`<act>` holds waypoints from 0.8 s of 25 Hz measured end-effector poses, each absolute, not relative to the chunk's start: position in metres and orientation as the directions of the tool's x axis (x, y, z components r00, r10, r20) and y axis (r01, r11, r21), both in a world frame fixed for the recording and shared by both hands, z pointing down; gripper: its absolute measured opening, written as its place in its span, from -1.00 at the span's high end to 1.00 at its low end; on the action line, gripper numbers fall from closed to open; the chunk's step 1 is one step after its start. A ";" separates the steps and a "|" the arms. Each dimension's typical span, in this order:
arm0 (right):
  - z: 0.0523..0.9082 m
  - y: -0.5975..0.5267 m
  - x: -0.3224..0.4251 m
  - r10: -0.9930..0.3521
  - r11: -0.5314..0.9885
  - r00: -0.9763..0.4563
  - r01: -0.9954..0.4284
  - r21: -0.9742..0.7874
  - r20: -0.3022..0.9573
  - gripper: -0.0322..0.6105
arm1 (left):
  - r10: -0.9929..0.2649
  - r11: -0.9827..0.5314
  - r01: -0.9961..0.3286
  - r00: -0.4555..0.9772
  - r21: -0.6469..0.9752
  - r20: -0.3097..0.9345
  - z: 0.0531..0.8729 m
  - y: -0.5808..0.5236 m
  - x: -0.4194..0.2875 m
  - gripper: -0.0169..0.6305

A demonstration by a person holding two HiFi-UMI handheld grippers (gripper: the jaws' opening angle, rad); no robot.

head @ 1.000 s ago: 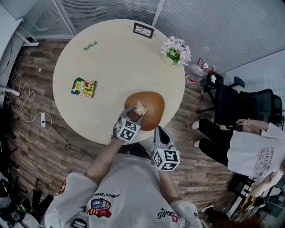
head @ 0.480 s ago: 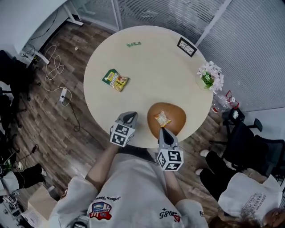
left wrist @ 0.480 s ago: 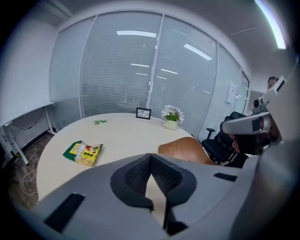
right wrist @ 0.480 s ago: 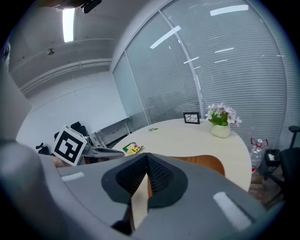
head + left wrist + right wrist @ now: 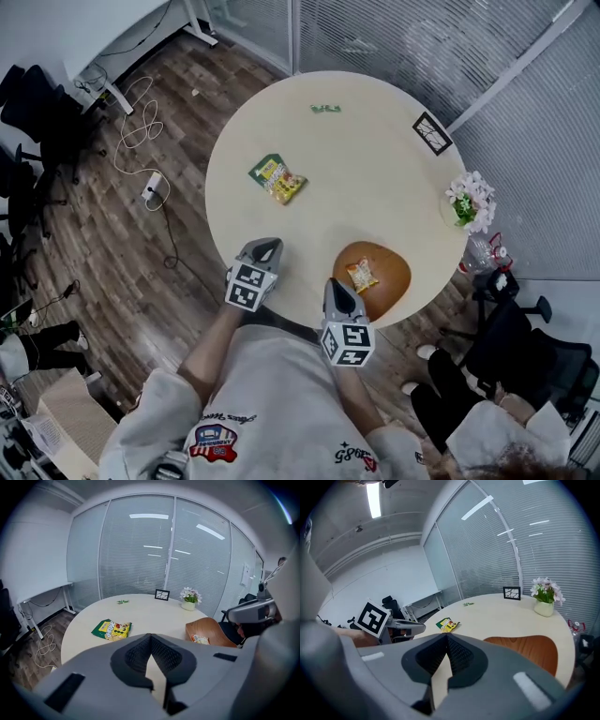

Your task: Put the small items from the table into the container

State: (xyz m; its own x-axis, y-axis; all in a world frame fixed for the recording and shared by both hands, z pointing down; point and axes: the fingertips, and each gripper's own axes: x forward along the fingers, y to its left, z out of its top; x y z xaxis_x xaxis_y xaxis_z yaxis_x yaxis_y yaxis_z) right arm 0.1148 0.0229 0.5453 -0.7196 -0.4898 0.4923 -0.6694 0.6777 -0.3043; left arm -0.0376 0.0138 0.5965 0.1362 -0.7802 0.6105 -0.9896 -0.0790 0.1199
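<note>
A brown wooden bowl stands near the table's front edge with an orange-white snack packet lying in it. A green-yellow snack bag lies mid-table, and a small green item sits at the far side. My left gripper hovers at the near table edge, left of the bowl, shut and empty. In the left gripper view its pads meet, with the bag ahead. My right gripper is shut and empty at the bowl's near-left rim, with the bowl ahead of it on the right.
A black picture frame and a pot of flowers stand along the table's right rim. A plastic bottle and office chairs are off the table to the right. Cables and a power strip lie on the wooden floor at the left.
The left gripper let the packet go into the bowl, drew back to the left and shut. The right gripper came forward beside the bowl. The head view swung left.
</note>
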 end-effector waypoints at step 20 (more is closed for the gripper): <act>0.561 -0.026 0.008 -0.623 0.461 -0.519 -0.848 -0.261 0.586 0.89 | -0.720 -0.217 -0.965 0.262 0.150 0.642 0.670 -0.105 -0.193 0.68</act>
State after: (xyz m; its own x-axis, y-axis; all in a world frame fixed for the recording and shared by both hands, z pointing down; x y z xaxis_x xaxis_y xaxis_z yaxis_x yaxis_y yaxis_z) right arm 0.0076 -0.0261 0.5612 -0.5187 -0.6229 0.5856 -0.8482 0.4612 -0.2606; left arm -0.1928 -0.1051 0.6702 0.2619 -0.7205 0.6421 -0.9646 -0.2173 0.1496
